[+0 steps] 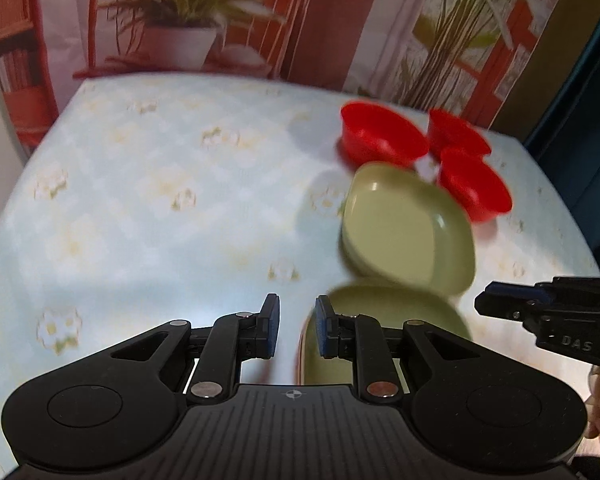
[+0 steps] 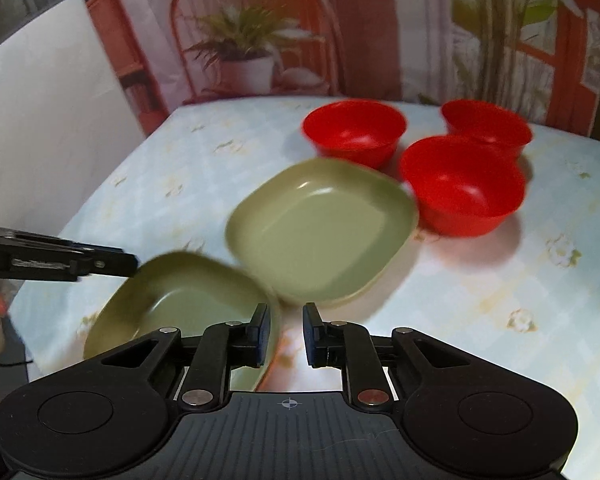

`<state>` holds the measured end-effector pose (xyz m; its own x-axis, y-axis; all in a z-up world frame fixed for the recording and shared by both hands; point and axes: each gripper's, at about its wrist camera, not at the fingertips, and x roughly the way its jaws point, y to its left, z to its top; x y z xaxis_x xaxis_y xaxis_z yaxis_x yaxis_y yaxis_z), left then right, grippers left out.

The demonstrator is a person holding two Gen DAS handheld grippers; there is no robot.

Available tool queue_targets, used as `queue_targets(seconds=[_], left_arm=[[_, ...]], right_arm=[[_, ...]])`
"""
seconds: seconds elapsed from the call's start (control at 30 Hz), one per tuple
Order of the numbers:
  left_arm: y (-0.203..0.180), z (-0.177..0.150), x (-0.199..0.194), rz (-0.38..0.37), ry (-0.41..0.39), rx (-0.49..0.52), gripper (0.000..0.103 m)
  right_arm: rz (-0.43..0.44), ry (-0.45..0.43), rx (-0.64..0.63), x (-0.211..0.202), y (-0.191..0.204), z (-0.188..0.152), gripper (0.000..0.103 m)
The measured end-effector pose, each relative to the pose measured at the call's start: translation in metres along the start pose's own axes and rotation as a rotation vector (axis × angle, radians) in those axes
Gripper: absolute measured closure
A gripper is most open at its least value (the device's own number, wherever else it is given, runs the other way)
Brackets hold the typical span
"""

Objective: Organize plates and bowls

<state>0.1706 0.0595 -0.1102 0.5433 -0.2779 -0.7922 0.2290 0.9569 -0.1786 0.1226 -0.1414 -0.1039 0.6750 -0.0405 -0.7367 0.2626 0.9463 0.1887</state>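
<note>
Two green square plates and three red bowls sit on the table. In the right wrist view, the near plate (image 2: 172,300) lies at lower left and the far plate (image 2: 320,236) in the middle, with the bowls (image 2: 460,188) (image 2: 356,128) (image 2: 488,124) behind. My right gripper (image 2: 286,336) is open, its left finger by the near plate's right rim. My left gripper (image 1: 298,330) is open and empty above the near plate's (image 1: 384,308) left rim. The far plate (image 1: 408,228) and bowls (image 1: 380,136) (image 1: 476,184) (image 1: 456,128) lie beyond. Each gripper shows in the other's view: the right (image 1: 480,304), the left (image 2: 134,264).
The table (image 1: 160,208) has a light blue cloth with a flower pattern. A printed backdrop of plants and red shelves (image 1: 188,20) hangs behind its far edge. A white wall (image 2: 40,120) stands to the left in the right wrist view.
</note>
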Motion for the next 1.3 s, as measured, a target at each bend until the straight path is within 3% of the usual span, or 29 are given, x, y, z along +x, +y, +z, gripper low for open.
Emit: queue_targets(seconds=[0.17, 0.4, 0.87, 1.07, 1.17, 1.3], left_arm=[[-0.011, 0.026, 0.012, -0.033, -0.025, 0.002, 0.082], [-0.037, 0.049, 0.061, -0.034, 0.020, 0.052, 0.082], [-0.032, 0.048, 0.085, -0.028, 0.136, 0.015, 0.082], [-0.032, 0.045, 0.092, -0.032, 0.144, -0.008, 0.084], [-0.035, 0.044, 0.092, -0.043, 0.136, -0.003, 0.091], [-0.037, 0.044, 0.089, -0.029, 0.121, -0.009, 0.091]], right_arm=[[-0.053, -0.030, 0.067, 0.005, -0.027, 0.011, 0.086], [-0.082, -0.063, 0.176, 0.025, -0.061, 0.019, 0.085], [-0.089, -0.100, 0.225, 0.059, -0.084, 0.032, 0.085], [-0.097, -0.101, 0.204, 0.067, -0.081, 0.033, 0.094], [-0.091, -0.110, 0.209, 0.067, -0.081, 0.031, 0.094], [-0.089, -0.116, 0.226, 0.067, -0.082, 0.031, 0.094]])
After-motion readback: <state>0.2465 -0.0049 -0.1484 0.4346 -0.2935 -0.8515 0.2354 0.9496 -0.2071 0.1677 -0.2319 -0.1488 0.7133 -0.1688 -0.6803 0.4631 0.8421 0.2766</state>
